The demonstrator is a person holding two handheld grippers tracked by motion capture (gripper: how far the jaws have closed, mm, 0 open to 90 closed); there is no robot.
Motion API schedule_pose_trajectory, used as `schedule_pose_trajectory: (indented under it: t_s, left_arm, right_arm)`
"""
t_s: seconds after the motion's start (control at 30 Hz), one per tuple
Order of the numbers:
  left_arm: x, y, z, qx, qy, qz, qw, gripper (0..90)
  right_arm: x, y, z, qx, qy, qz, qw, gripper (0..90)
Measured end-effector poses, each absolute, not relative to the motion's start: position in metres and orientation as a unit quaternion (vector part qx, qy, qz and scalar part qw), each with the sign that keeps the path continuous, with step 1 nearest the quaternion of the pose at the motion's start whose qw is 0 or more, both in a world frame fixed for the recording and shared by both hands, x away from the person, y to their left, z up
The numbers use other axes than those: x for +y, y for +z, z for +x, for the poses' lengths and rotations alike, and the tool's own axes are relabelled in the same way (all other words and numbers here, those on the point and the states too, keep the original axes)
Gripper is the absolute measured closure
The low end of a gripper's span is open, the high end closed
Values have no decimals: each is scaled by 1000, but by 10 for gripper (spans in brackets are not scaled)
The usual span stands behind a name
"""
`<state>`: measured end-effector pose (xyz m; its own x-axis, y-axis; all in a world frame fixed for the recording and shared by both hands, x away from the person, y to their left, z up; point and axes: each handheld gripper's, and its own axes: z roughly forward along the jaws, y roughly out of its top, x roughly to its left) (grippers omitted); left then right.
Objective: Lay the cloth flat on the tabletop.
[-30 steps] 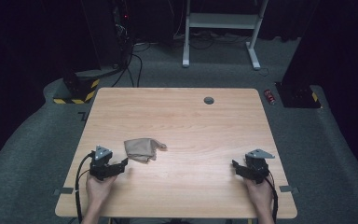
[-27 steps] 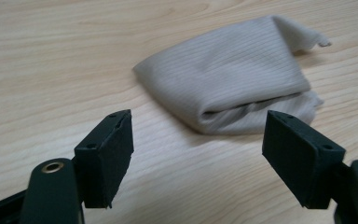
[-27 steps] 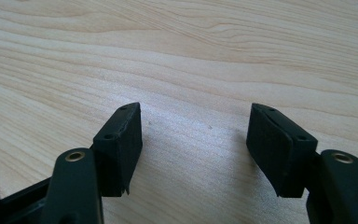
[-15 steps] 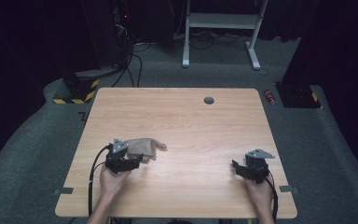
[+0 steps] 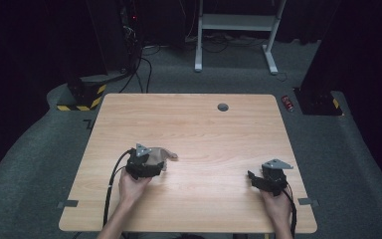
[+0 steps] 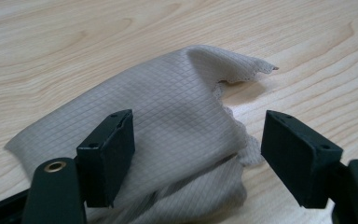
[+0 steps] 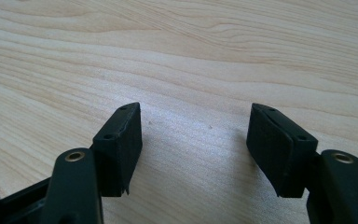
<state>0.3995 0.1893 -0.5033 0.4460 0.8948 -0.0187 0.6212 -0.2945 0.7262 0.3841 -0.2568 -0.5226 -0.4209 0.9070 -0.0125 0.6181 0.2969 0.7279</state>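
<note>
A crumpled beige cloth (image 5: 163, 155) with a fine grid weave lies on the wooden table (image 5: 199, 129), left of centre. My left gripper (image 5: 151, 167) hovers right over it, open. In the left gripper view the cloth (image 6: 168, 126) bunches up between the two spread jaws, one corner (image 6: 261, 67) pointing away; the left gripper (image 6: 198, 156) straddles its near edge without pinching it. My right gripper (image 5: 254, 178) rests near the table's right front, open, and in the right gripper view the right gripper (image 7: 196, 149) has only bare wood between its jaws.
A small dark round grommet (image 5: 223, 107) sits near the table's far edge. Beyond the table are grey carpet, black cables, a white desk frame (image 5: 238, 30) and a yellow-black striped box (image 5: 87, 94). A red object (image 5: 288, 103) lies on the floor at the right.
My left gripper has moved right and forward from the table's left front onto the cloth, now covering part of it. The right gripper has stayed put.
</note>
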Motion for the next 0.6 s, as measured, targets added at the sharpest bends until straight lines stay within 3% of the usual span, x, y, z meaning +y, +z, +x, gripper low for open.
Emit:
schedule_pose_trajectory:
  t_s: [0.13,0.17,0.23,0.3,0.4,0.43,0.47,0.5,0.6]
  left_arm:
    - [182,-506,407,494,206,781,322,328]
    - [182,-507,409,496,205,780,322,426]
    - [183,-510,412,502,204,778,318,463]
    - [185,-510,412,498,213,782,309,578]
    - [185,-510,412,491,219,787,303,634]
    - [186,-510,411,487,221,789,301,730]
    - [186,-510,411,485,220,791,302,730]
    - [187,-510,411,480,220,793,305,824]
    - [185,-510,410,472,224,797,305,851]
  right_arm:
    - [-257,-523,384,775,331,492,218,354]
    - [-257,-523,384,775,331,492,218,354]
    - [-257,-523,384,775,331,492,218,354]
    - [-257,-523,384,775,331,492,218,354]
    - [-257,-523,384,775,331,492,218,354]
    - [-257,-523,384,775,331,492,218,354]
    - [-257,-523,384,775,331,492,218,354]
    - [-257,-523,384,775,331,492,218,354]
    - [-257,-523,384,775,331,492,218,354]
